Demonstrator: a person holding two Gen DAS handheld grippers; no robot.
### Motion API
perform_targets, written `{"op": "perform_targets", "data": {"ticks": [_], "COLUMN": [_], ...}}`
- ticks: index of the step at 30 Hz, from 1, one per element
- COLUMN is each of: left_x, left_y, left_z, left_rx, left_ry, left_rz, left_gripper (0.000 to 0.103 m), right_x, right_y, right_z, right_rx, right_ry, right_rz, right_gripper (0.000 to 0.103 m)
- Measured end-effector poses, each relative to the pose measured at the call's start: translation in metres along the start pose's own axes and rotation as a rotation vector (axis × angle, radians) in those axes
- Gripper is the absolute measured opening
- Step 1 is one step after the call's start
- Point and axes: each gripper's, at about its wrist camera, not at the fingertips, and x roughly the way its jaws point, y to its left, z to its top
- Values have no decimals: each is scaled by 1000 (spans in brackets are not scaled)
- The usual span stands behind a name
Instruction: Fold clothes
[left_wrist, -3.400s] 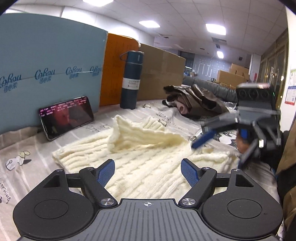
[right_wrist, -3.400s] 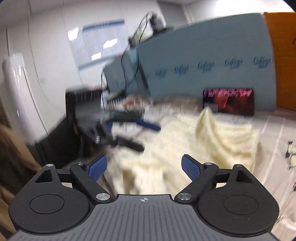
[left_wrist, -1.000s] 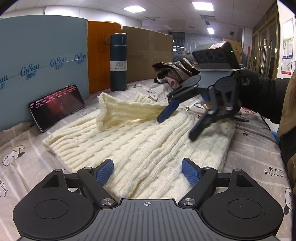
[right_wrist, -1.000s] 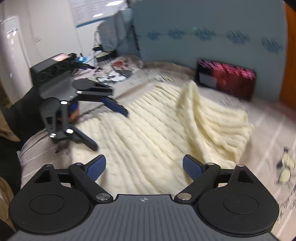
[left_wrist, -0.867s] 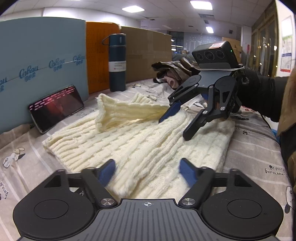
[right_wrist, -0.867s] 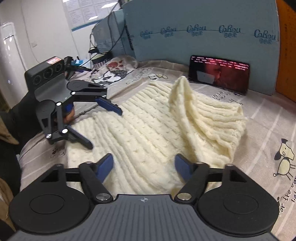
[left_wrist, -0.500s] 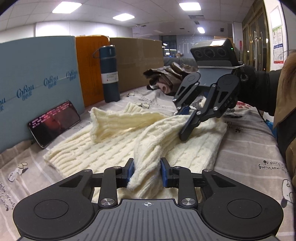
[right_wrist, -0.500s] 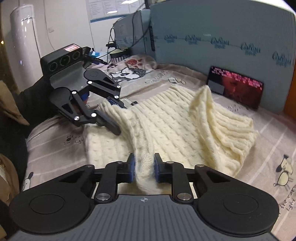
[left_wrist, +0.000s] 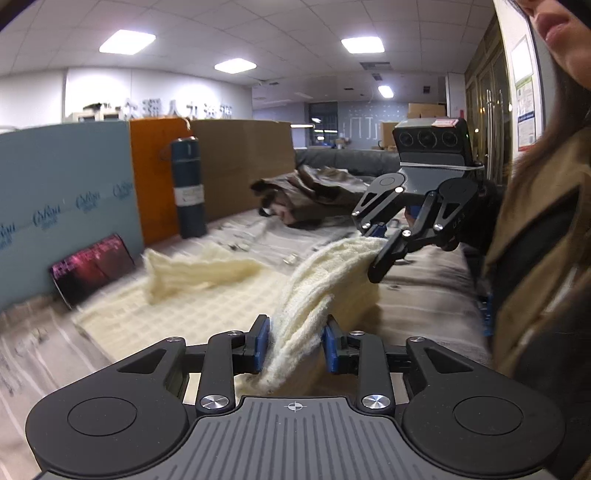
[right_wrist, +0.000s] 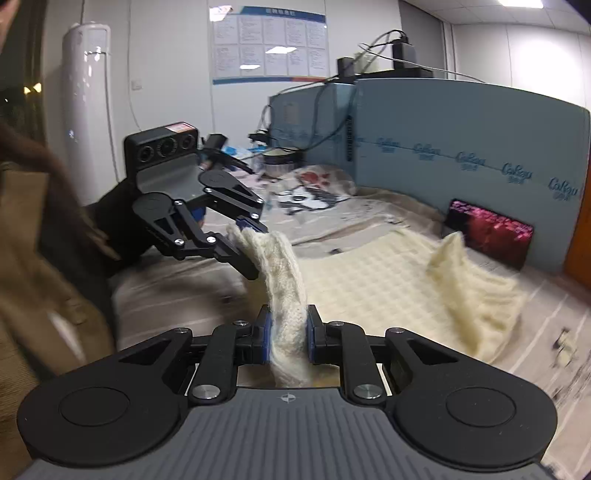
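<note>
Sweater (left_wrist: 207, 306) lies on the bed (left_wrist: 417, 295), phone (left_wrist: 92, 267) and flask (left_wrist: 189, 186) behind it.

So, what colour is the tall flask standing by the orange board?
Dark teal flask with a pale label; left wrist view shows it best.

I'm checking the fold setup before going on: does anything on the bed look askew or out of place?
Only the cream sweater: its far sleeve lies bunched across the body rather than flat. Nothing looks spilled or damaged.
</note>
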Motion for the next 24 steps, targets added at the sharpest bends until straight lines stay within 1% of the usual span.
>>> {"op": "perform_targets", "data": {"ticks": [1, 4, 5, 6, 7, 8, 9, 10, 11, 12, 13, 14, 15, 17, 18, 20, 21, 23, 24], "left_x": [-2, -8, -13, -18, -24, -28, -31, -31, -29, -24, -15, -5, 4, 13, 13, 6, 2, -4, -5], "left_y": [-5, -18, -21, -23, -25, -25, -26, -25, -24, -23, -22, -23, -25, -27, -28, -27, -27, -26, -24], "left_z": [-3, -10, -12, -13, -12, -11, -9, -7, -5, -4, -5, -6, -9, -15, -16, -14, -12, -5, 0], "left_rx": [-5, -21, -27, -34, -38, -36, -37, -44, -53, -58, -52, -41, -27, -14, -13, -20, -25, -28, -26], "left_ry": [13, 40, 31, 9, -20, -51, -77, -83, -80, -53, 1, 62, 121, 189, 197, 167, 142, 84, 57], "left_rz": [-4, -16, -28, -50, -69, -81, -77, -58, -34, -3, 32, 68, 84, 61, 48, 40, 38, 49, 61], "left_gripper": [31, 41, 49, 53, 60, 69, 76, 78, 82, 86, 87, 87, 87, 87, 87, 87, 87, 87, 87], "right_x": [0, 2, 4, 5, 7, 9, 11, 13, 13, 13, 11, 9, 7, 2, -1, -7, -11, -15, -15], "right_y": [7, 23, 27, 31, 34, 36, 38, 39, 40, 40, 41, 41, 42, 43, 42, 39, 36, 29, 24], "right_z": [-3, -15, -19, -23, -27, -32, -36, -40, -42, -44, -45, -45, -45, -45, -45, -45, -45, -44, -41], "right_rx": [4, 25, 35, 45, 59, 75, 89, 101, 112, 125, 131, 137, 137, 136, 136, 141, 145, 150, 159], "right_ry": [6, 39, 51, 64, 77, 91, 105, 114, 111, 105, 95, 85, 77, 64, 57, 39, 25, -11, -30], "right_rz": [8, 34, 40, 45, 53, 61, 66, 70, 74, 77, 81, 86, 88, 80, 68, 44, 28, -7, -40], "right_gripper": [16, 16, 16, 16, 16, 16, 16, 16, 19, 21, 25, 33, 37, 43, 44, 54, 56, 68, 70]}}
